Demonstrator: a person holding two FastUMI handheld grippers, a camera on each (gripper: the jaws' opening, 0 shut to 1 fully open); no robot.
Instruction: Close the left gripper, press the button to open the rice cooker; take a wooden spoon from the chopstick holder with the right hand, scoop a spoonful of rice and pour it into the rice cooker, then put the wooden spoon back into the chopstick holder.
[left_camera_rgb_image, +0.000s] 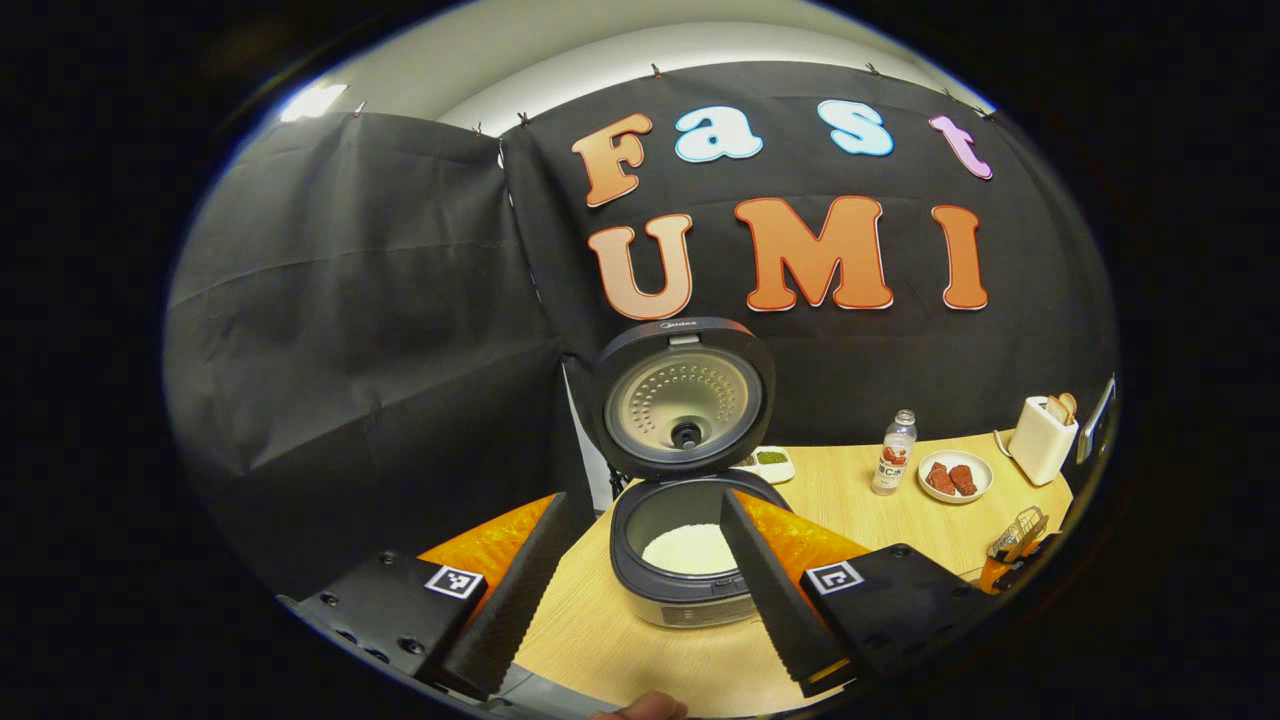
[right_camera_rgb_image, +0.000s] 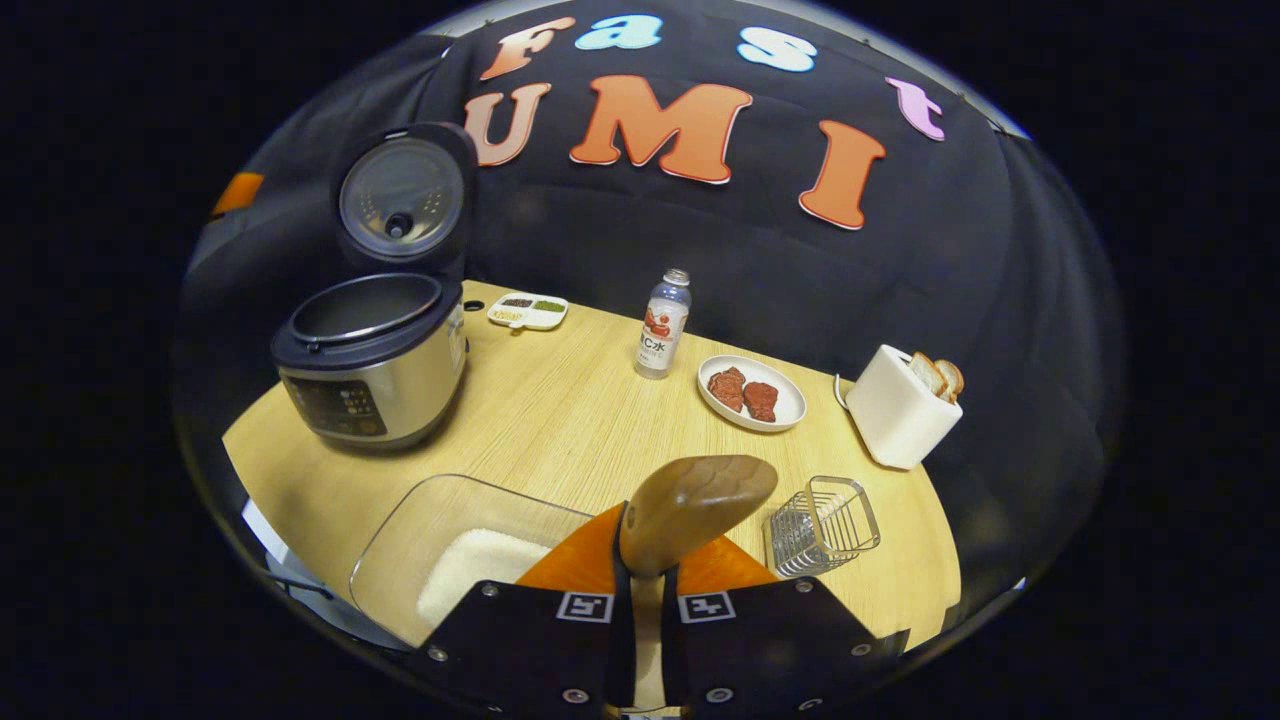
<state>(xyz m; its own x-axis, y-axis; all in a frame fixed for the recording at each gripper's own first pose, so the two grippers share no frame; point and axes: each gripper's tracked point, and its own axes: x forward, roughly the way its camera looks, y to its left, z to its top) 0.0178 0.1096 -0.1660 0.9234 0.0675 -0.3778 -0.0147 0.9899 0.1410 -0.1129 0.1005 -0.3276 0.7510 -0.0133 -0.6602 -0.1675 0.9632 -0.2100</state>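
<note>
The rice cooker (left_camera_rgb_image: 685, 585) stands open on the wooden table, its lid (left_camera_rgb_image: 685, 400) tipped up and white rice (left_camera_rgb_image: 690, 548) lying in the pot. My left gripper (left_camera_rgb_image: 650, 500) is open, its two fingers spread wide to either side of the cooker and holding nothing. My right gripper (right_camera_rgb_image: 645, 560) is shut on the handle of the wooden spoon (right_camera_rgb_image: 695, 510); the spoon's bowl points forward above the table and I see no rice on it. The wire chopstick holder (right_camera_rgb_image: 825, 525) sits just right of the spoon. The open cooker (right_camera_rgb_image: 375, 350) is far left.
A clear container of rice (right_camera_rgb_image: 470, 560) lies at the near left. A bottle (right_camera_rgb_image: 662, 325), a plate of meat (right_camera_rgb_image: 750, 393), a white toaster with bread (right_camera_rgb_image: 900, 405) and a small divided dish (right_camera_rgb_image: 527, 311) stand farther back. A person's fingertip (left_camera_rgb_image: 640, 708) shows below.
</note>
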